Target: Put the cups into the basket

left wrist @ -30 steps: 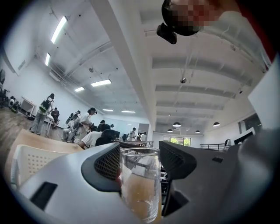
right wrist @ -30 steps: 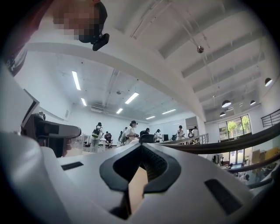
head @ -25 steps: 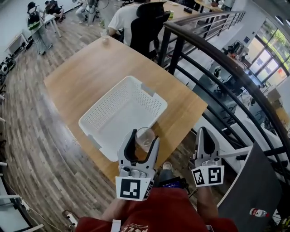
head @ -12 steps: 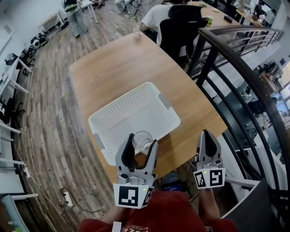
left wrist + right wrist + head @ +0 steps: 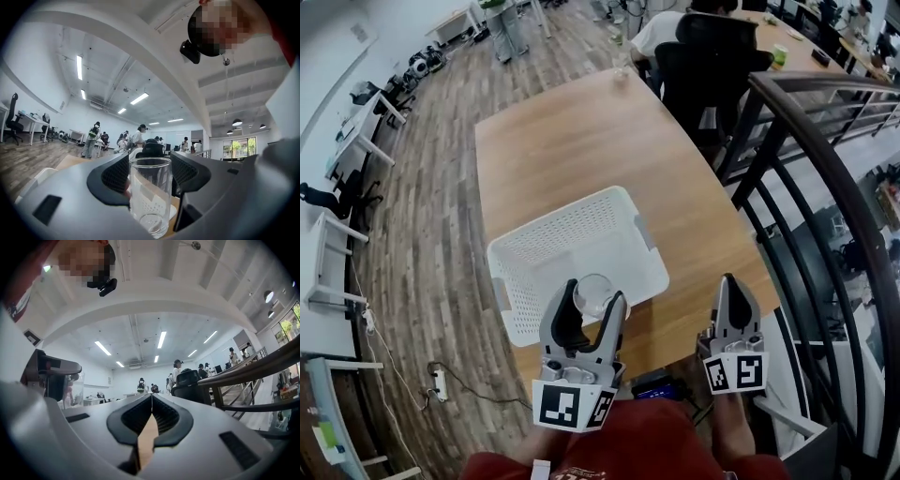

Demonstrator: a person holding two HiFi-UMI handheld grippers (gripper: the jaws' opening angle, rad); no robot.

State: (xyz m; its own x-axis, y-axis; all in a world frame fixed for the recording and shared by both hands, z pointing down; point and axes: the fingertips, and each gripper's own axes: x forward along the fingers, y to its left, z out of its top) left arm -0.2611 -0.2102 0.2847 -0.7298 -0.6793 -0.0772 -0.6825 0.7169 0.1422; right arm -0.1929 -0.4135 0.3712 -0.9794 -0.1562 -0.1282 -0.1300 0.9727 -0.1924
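A clear glass cup stands upright between the pads of my left gripper, which is shut on it just over the near edge of the white perforated basket. The basket lies on the wooden table and holds nothing that I can see. My right gripper hovers over the table's near right corner with its jaws shut and empty. In the right gripper view the cup and the left gripper show at the left edge.
A dark metal railing runs along the right of the table. A black office chair with a seated person stands at the far end, with a small glass on the table there. Desks and people fill the room behind.
The view has swung so the table and basket now sit further right and closer. Both grippers kept their places low in the view, the left still holding the cup by the basket's near rim.
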